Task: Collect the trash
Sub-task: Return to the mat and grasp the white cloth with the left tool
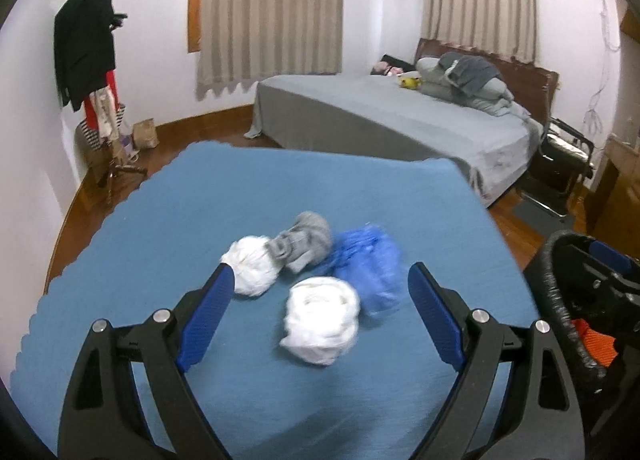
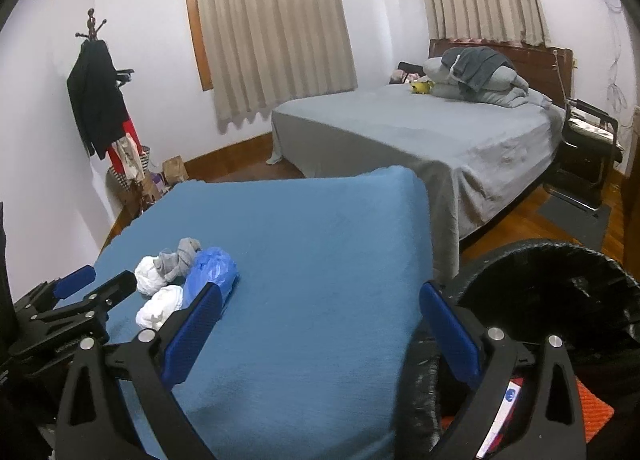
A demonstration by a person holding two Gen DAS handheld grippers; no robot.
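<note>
A grey bed fills the far right of the room, with curtains behind it and a coat stand in the far left corner. Nearer, a table under a blue cloth carries the trash. Off its right edge sits a black-lined bin, with something orange and a white card visible inside.

Four crumpled items lie bunched together toward the table's left side, touching one another: a blue plastic bag on the right, a grey wad at the far side, a white wad at the left, and a second white wad nearest the camera.

The left gripper hovers over that cluster with its tongs wide apart, the near white wad between them, unclamped. The right gripper is also spread wide and holds nothing, its right finger over the bin's rim.
</note>
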